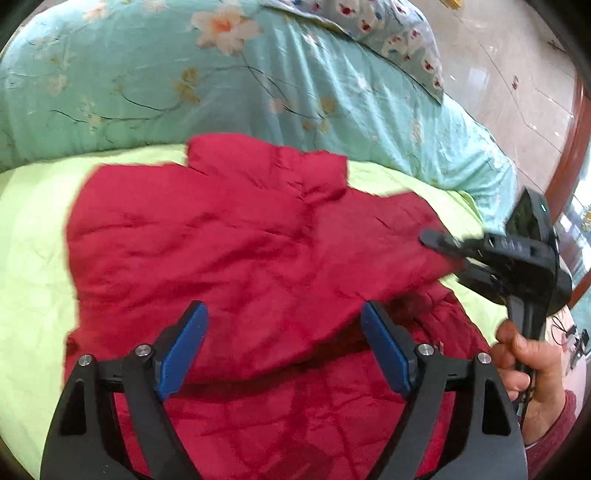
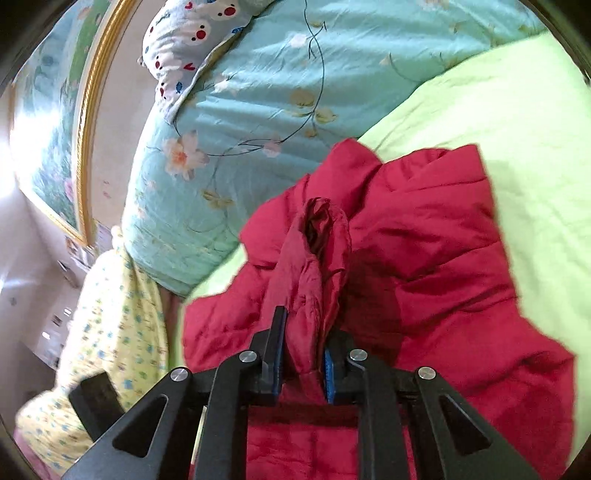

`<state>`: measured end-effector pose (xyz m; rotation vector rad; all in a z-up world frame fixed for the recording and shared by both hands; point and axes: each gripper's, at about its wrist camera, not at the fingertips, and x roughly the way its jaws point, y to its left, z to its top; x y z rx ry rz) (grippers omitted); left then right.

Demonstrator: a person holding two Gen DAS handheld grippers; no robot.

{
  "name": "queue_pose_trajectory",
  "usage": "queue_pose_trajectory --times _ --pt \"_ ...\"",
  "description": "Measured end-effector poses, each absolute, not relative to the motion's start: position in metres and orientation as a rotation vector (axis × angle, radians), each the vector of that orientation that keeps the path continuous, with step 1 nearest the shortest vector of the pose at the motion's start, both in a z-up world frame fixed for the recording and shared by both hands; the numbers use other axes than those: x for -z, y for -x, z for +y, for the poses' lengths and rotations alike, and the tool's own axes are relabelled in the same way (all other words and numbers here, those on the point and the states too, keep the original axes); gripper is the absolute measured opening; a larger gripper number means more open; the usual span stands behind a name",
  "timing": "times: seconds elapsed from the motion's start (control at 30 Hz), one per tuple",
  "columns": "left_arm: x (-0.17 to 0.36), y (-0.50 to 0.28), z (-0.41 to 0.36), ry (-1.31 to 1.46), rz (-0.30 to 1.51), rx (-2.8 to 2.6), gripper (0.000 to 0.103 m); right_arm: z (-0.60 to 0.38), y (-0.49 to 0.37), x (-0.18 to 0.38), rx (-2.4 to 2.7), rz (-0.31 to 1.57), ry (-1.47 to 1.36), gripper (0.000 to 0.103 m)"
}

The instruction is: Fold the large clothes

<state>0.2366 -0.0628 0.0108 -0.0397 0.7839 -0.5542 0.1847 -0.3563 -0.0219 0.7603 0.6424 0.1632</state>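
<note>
A red padded jacket (image 1: 221, 240) lies spread on a light green sheet (image 1: 29, 258), collar toward the far side. My left gripper (image 1: 282, 332) is open and empty, hovering just above the jacket's near part. My right gripper (image 2: 303, 354) is shut on the jacket's sleeve (image 2: 314, 258), whose cuff opening points away from the camera. In the left wrist view the right gripper (image 1: 454, 258) comes in from the right, holding that sleeve over the jacket body. The jacket also fills the lower right wrist view (image 2: 443, 258).
A rolled teal floral quilt (image 1: 221, 81) lies along the far side of the bed, with a patterned pillow (image 1: 388, 29) on it. A yellow flowered cloth (image 2: 110, 332) hangs at the bed's edge. Tiled floor (image 1: 517, 74) lies beyond.
</note>
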Motion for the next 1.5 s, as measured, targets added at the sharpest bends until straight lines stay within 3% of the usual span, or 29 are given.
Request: queue_pose_trajectory --times 0.23,0.43,0.57,0.77,0.9,1.2,1.5 --pt "-0.014 -0.272 -0.033 0.047 0.764 0.456 0.085 -0.361 -0.18 0.039 -0.09 0.703 -0.684 0.016" --pt "0.025 -0.309 -0.036 -0.028 0.855 0.399 0.085 -0.362 -0.183 0.053 -0.075 0.758 -0.668 0.017" --pt "0.047 -0.315 -0.035 -0.048 0.889 0.403 0.085 -0.359 -0.177 0.042 -0.039 0.765 -0.623 0.026" --pt "0.049 -0.316 -0.036 -0.048 0.896 0.388 0.085 -0.337 -0.16 -0.004 0.088 0.647 -0.394 0.032" --pt "0.051 -0.316 -0.037 -0.044 0.898 0.37 0.085 -0.311 -0.175 -0.008 -0.001 0.671 -0.315 0.038" --pt "0.052 -0.315 -0.038 -0.057 0.896 0.36 0.086 -0.298 -0.222 0.051 -0.016 0.879 -0.284 0.035" --pt "0.034 -0.298 -0.019 -0.018 0.876 0.367 0.086 -0.302 -0.226 0.061 -0.026 0.887 -0.3 0.034"
